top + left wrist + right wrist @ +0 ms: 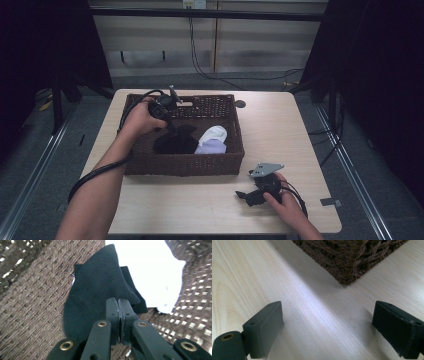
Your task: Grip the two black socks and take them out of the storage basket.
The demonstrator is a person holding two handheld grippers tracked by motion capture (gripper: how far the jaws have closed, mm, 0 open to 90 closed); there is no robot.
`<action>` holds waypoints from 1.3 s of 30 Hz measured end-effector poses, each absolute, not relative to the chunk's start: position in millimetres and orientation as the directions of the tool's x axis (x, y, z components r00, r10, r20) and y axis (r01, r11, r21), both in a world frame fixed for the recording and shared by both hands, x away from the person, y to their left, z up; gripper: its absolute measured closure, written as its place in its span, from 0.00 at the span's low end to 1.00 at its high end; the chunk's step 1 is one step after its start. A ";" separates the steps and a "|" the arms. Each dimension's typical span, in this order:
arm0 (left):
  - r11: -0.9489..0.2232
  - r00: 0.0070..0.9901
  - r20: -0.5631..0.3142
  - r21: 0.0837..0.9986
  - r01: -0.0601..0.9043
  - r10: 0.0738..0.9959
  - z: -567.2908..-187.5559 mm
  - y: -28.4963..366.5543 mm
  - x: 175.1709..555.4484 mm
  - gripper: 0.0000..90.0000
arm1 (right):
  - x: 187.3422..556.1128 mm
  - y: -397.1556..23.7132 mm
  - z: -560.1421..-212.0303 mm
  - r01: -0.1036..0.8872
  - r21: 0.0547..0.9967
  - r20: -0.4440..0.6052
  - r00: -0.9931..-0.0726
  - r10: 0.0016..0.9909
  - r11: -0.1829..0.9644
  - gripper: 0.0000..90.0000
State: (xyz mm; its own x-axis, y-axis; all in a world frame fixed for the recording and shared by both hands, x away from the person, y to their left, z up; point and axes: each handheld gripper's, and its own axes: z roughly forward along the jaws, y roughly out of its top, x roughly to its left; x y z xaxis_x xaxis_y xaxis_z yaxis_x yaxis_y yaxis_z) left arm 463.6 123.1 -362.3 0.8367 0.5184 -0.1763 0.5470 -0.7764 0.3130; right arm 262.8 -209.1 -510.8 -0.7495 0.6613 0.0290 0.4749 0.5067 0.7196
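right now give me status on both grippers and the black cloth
Left gripper shut on black cloth, inside basket. Right gripper open, on table. White cloth alongside.

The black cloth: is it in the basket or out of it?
In. The black cloth hangs inside the basket, pinched between the shut jaws of the left gripper, beside a white cloth.

Dim high view with black edges, blown-out glaring white cloth (150, 272) and slight blur in left gripper view, soft shadow under brown woven wicker basket (352, 257) on pale wooden tabletop (312, 315)
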 end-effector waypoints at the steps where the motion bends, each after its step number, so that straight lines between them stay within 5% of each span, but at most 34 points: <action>1: -0.769 0.833 -0.186 0.321 0.553 0.522 -357.3 124.2 462.9 0.98 | 262.9 -209.0 -511.0 0.473 0.721 0.029 -0.751 0.660 0.506 0.10; 22: -0.791 0.868 -0.185 0.356 0.497 0.461 -256.1 141.0 454.8 0.98 | 263.0 -209.3 -510.8 0.471 0.721 0.023 -0.750 0.661 0.508 0.10; 39: -0.836 0.921 -0.184 0.386 0.389 0.343 -193.8 133.7 411.2 0.98 | 262.8 -209.1 -510.8 0.475 0.719 0.029 -0.749 0.662 0.507 0.10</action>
State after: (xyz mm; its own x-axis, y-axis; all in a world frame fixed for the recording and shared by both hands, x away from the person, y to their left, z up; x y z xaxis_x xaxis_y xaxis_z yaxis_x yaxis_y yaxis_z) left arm 411.2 133.7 -193.8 0.9211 0.3429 -0.1844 0.3888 -0.8365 0.3863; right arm 262.8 -209.1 -510.8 -0.7493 0.6616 0.0291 0.4754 0.5069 0.7190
